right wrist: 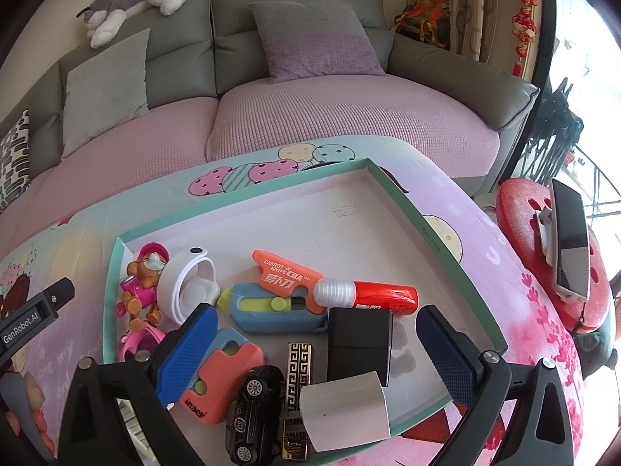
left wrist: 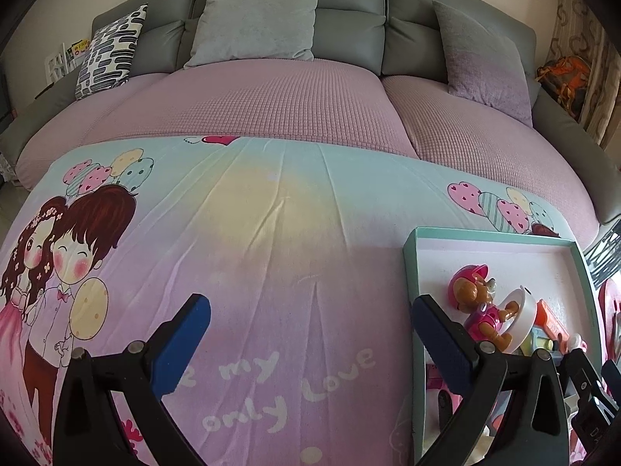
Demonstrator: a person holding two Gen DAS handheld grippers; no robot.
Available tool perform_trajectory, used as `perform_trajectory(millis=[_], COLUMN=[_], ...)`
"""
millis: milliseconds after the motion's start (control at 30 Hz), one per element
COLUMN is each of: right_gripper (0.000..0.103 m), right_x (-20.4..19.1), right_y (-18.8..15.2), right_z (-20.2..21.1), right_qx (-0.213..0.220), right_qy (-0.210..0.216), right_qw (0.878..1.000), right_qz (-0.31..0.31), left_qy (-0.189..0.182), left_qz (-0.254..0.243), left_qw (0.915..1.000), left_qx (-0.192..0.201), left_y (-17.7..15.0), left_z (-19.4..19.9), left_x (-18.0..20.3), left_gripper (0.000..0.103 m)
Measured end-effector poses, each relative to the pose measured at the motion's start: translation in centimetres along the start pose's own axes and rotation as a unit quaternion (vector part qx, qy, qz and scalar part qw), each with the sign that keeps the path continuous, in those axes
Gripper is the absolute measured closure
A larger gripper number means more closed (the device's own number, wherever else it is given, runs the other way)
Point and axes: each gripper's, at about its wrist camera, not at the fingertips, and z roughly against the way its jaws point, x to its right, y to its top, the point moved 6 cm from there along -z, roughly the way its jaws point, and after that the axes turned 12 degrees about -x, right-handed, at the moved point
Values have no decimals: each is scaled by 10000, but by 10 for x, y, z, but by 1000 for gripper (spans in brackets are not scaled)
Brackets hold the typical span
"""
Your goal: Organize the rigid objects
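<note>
A shallow teal-rimmed box [right wrist: 392, 190] lies on the printed cloth and holds several toys: a pink pup figure [right wrist: 141, 279], a white round case [right wrist: 190, 283], an orange carrot knife [right wrist: 287, 273], a blue knife toy [right wrist: 271, 312], a red marker [right wrist: 372, 295], a black box [right wrist: 359, 343], a black toy car [right wrist: 252, 411], a salmon toy [right wrist: 221, 376] and a white card [right wrist: 345, 407]. My right gripper [right wrist: 316, 349] is open and empty above them. My left gripper [left wrist: 310, 338] is open and empty over the cloth, left of the box [left wrist: 411, 268]. The pup figure [left wrist: 477, 306] also shows in the left wrist view.
A grey sofa with a pink cover [left wrist: 271, 97] and cushions [left wrist: 260, 19] lies behind. A plush dog [right wrist: 132, 0] rests on the backrest. A red stool [right wrist: 524, 240] with a phone [right wrist: 570, 244] stands right of the cloth. The other gripper's body [right wrist: 35, 318] shows at left.
</note>
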Motion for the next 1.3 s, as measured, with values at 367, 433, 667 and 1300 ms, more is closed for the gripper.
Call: perform_trajectory(millis=[367,433,667,1300], right_gripper=[0,0,0,0], right_x=[-10,-12,-19,-21], right_y=[-6,-8,-20,-96], right_z=[18,24,32,30], right_qx=[17,46,-44,-607], right_qy=[218,273,377,143], right_qw=[9997,9996,9991,9955], right_qz=[63,84,195,711], left_qy=[-108,-164,-77,442], left_qz=[94,133,261,182], left_qw=[9999,9996,9994,9974], left_qx=[66,209,229,-538], left_y=[-18,-18,-28,-107], left_z=[25,37,56,48], left_x=[-6,-8,-12,-48], left_gripper=[0,0,0,0])
